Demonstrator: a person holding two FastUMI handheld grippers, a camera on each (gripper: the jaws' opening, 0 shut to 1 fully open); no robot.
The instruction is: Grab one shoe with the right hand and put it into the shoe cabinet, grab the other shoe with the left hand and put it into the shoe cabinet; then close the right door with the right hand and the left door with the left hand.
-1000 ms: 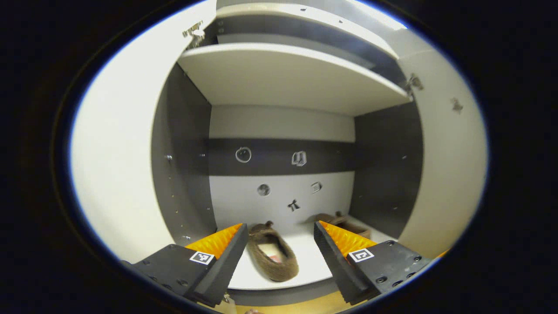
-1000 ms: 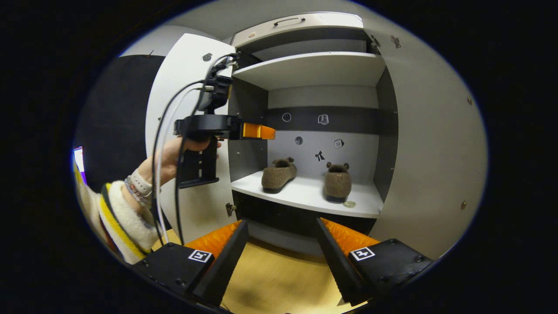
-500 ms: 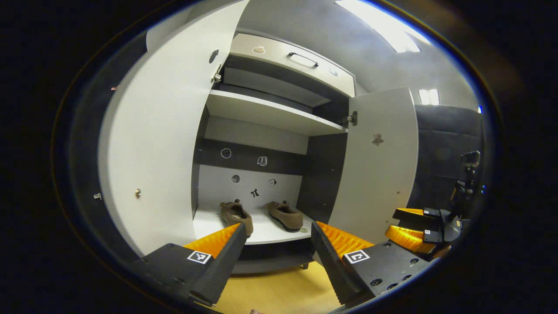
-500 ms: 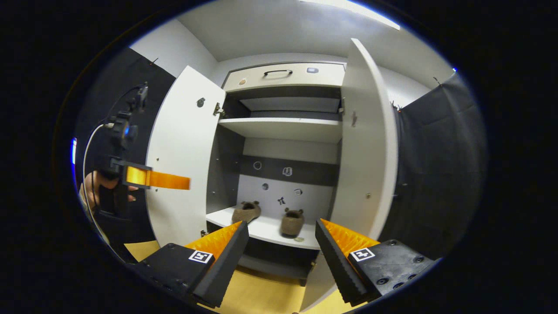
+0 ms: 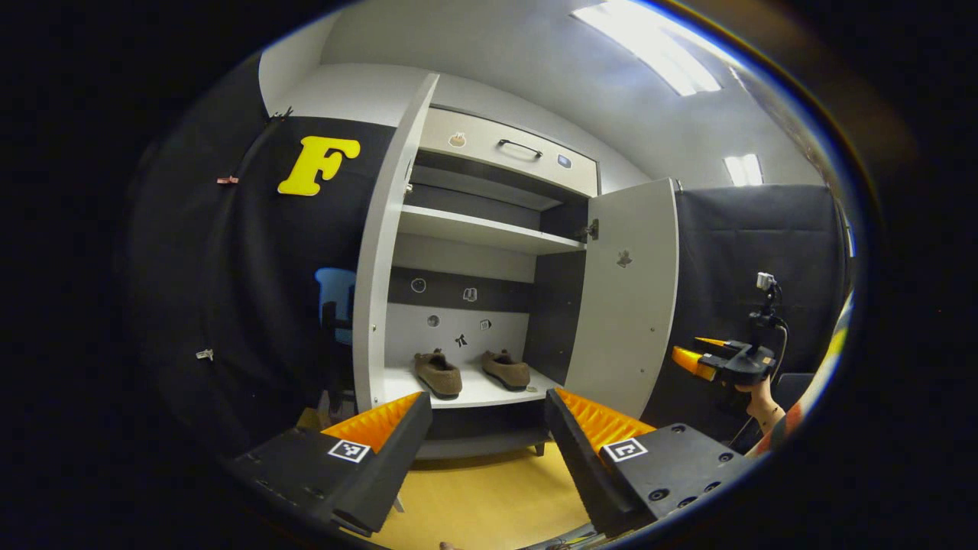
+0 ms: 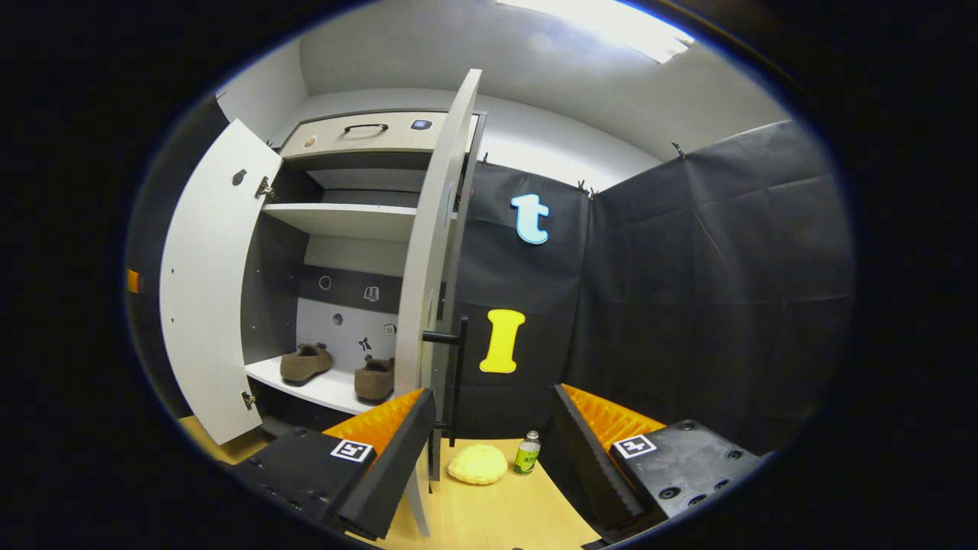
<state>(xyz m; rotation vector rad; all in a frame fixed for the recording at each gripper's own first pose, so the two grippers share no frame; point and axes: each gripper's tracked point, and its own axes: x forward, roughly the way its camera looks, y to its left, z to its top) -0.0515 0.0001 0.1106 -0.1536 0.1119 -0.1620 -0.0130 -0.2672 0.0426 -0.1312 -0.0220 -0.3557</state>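
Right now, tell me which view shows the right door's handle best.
The right gripper view. It sees the right door nearly edge-on from outside, with the dark bar handle standing clear against the cloth. The left gripper view shows that door's inner face, not the handle.

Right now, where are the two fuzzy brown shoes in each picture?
Left gripper view: shoes at lower centre, on the cabinet's bottom shelf, above the gripper's fingers.
Right gripper view: shoes at lower left, same shelf, beside the open right door.
Shared landmark: the top drawer's black handle.
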